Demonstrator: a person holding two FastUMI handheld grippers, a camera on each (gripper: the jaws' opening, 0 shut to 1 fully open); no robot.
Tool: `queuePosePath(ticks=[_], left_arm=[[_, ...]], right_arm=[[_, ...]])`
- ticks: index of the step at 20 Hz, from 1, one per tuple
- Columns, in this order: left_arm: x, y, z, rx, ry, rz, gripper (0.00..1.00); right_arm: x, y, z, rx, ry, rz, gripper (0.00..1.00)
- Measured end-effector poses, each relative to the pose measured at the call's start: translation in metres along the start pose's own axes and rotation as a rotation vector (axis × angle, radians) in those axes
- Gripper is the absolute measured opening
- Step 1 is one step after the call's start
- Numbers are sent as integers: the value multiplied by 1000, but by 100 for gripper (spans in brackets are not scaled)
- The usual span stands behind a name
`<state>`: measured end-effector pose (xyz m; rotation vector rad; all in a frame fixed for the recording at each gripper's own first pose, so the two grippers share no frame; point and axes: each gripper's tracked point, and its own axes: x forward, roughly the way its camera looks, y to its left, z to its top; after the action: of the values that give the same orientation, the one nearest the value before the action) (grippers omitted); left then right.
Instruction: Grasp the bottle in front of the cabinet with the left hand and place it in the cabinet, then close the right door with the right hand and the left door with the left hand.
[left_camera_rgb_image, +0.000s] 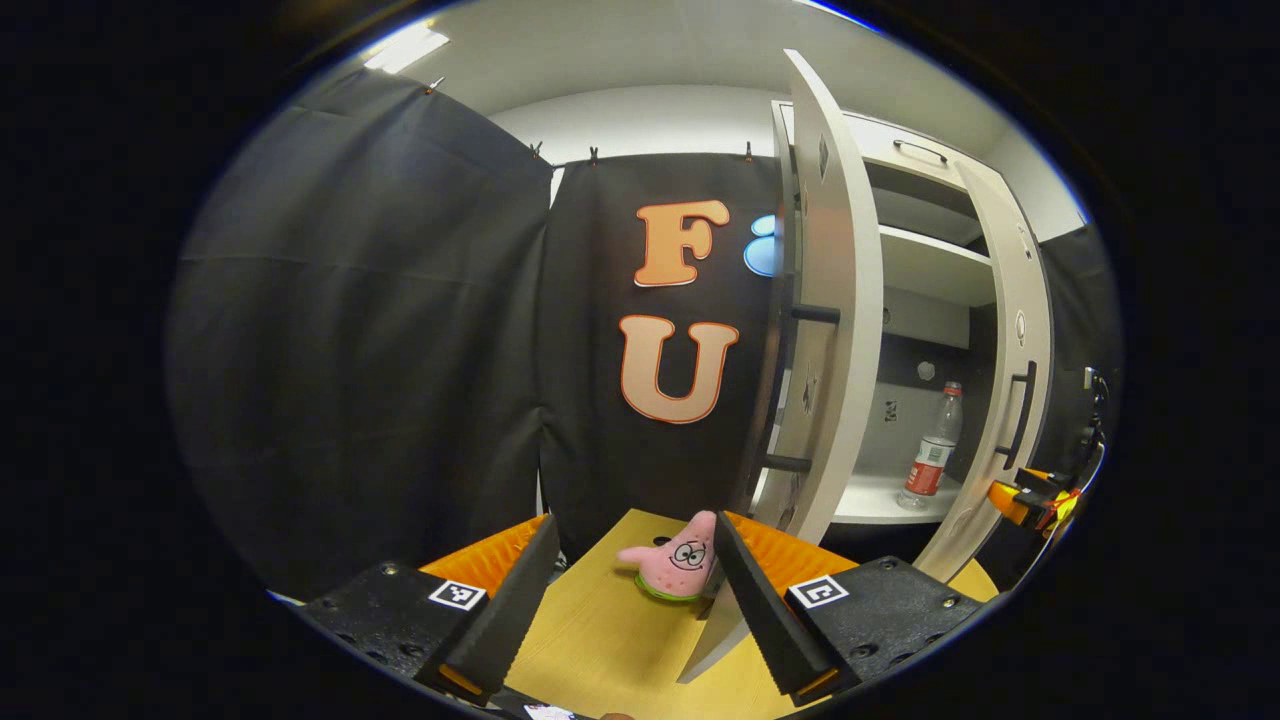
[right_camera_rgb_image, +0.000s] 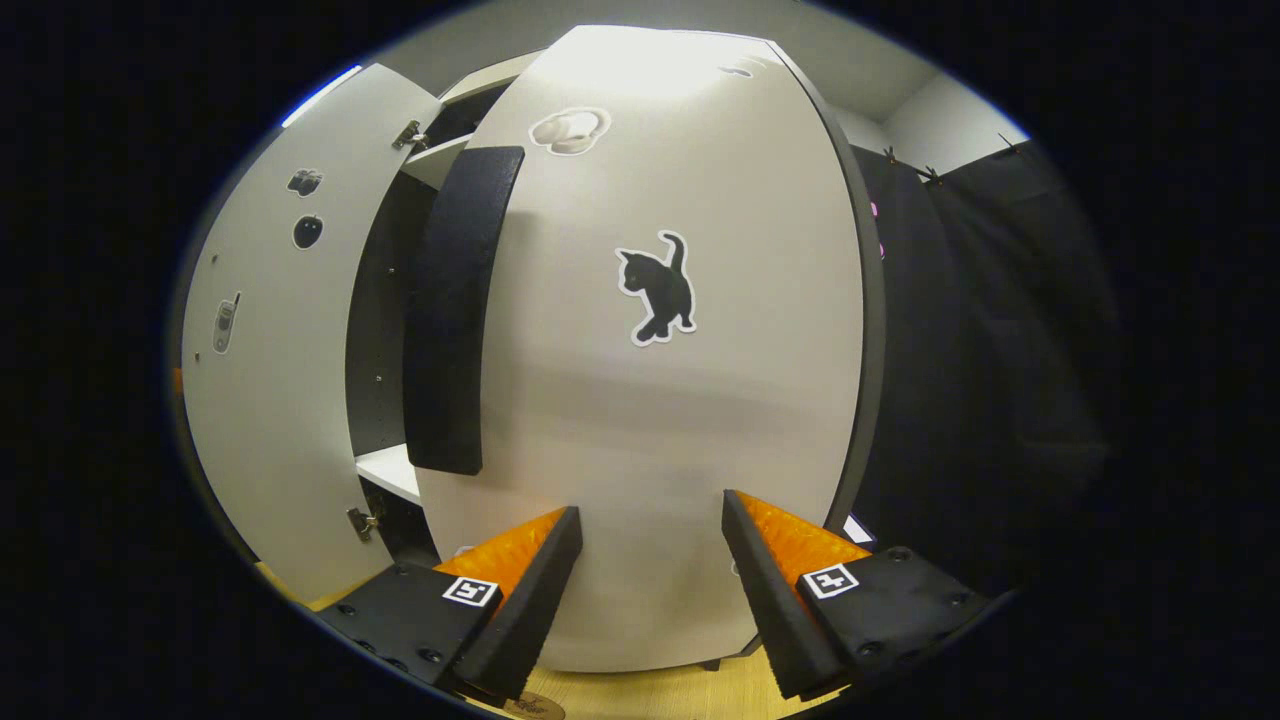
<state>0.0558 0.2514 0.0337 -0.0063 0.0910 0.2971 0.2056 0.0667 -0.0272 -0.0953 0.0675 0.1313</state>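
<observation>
A clear plastic bottle (left_camera_rgb_image: 932, 450) with a red label stands upright on the bottom shelf inside the white cabinet (left_camera_rgb_image: 925, 265). In the left gripper view the left door (left_camera_rgb_image: 830, 300) stands wide open, edge-on, and the right door (left_camera_rgb_image: 1010, 340) is partly swung in. My left gripper (left_camera_rgb_image: 633, 540) is open and holds nothing, low over the wooden table (left_camera_rgb_image: 610, 640), left of the cabinet. My right gripper (right_camera_rgb_image: 652, 520) is open, its fingertips close against the outer face of the right door (right_camera_rgb_image: 680, 400), right of that door's black handle (right_camera_rgb_image: 450, 310). It shows orange as the right gripper (left_camera_rgb_image: 1035, 497) beside that door.
A pink star-shaped plush toy (left_camera_rgb_image: 675, 565) lies on the table just ahead of my left gripper's fingers. The left door (right_camera_rgb_image: 270, 350) with small stickers stands open at the left of the right gripper view. Black cloth walls surround the booth.
</observation>
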Motion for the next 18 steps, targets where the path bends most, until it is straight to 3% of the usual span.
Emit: queuePosePath(ticks=[8, 18], left_arm=[[20, -7, -27, -32, 61, -36, 95], [25, -23, -37, -16, 85, -66, 95]], right_arm=[[-3, 1, -1, -4, 18, 0, 95], [-72, -33, 52, -22, -75, -45, 96]])
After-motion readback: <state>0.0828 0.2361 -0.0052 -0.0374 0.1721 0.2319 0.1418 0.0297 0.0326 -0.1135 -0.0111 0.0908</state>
